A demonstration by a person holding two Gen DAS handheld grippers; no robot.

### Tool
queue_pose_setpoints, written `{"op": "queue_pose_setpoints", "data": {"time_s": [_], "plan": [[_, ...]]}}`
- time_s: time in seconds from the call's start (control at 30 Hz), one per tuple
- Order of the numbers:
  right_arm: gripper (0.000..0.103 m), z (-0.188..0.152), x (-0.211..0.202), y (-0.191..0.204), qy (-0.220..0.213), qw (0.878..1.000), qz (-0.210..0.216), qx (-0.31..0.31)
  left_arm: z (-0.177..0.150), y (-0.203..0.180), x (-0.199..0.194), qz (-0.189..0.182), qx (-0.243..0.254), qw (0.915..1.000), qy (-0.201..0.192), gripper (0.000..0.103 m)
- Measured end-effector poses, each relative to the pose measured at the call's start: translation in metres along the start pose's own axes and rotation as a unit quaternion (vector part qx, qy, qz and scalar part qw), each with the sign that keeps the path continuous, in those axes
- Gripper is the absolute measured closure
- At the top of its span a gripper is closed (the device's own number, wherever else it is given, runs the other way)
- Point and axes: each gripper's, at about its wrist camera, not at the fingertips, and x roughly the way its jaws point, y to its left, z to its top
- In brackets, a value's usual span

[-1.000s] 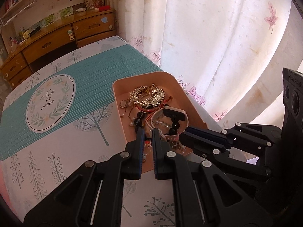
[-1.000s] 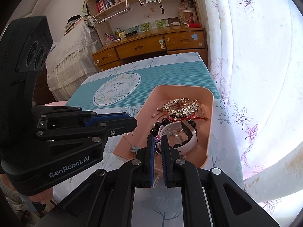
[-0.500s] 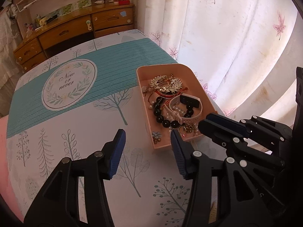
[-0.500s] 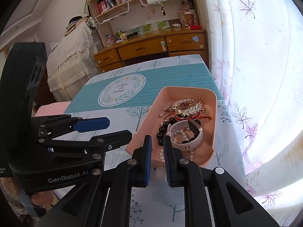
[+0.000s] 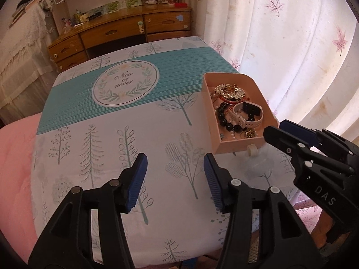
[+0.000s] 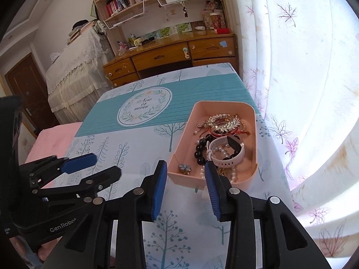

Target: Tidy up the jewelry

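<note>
Both my left gripper (image 5: 175,179) and right gripper (image 6: 185,188) gape, empty. Tray (image 6: 254,134) at one o'clock: light, tangly beads (image 6: 199,151); I'd pinch a strand.

1. "Now or never" stands in script inside the round leaf-wreath medallion (image 5: 125,86) at upper centre, on the teal-striped printed tablecloth (image 5: 74,92).
2. "GenRobot" marks the black left gripper (image 6: 98,164), lower left.
3. "DAS" marks the black right gripper (image 5: 276,130), lower right.

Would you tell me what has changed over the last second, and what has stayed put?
Both grippers, shut a second ago, opened and drew back from the pink tray: left gripper, right gripper. Neither holds anything. The jewelry, including the white watch, stayed in the tray.
</note>
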Motion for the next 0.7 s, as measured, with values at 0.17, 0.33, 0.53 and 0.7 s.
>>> {"op": "queue_pose_setpoints", "data": {"time_s": [0.17,0.33,0.53,0.7], "plan": [[0.067,-0.001,-0.016,0.016,0.018,1.000,0.006,0.013,-0.007,0.014,-0.029,0.030,-0.030,0.9986,-0.031,0.043],[0.056,0.001,-0.039,0.036,0.003,1.000,0.006,-0.010,-0.008,0.027,-0.060,0.067,-0.058,0.9934,-0.073,0.031],[0.051,0.013,-0.070,0.058,-0.021,0.999,0.023,-0.025,-0.003,0.042,-0.088,0.093,-0.082,0.9887,-0.084,0.026],[0.049,0.018,-0.091,0.082,-0.043,0.997,0.029,-0.050,-0.004,0.054,-0.102,0.069,-0.111,0.9892,-0.067,0.023]]}}
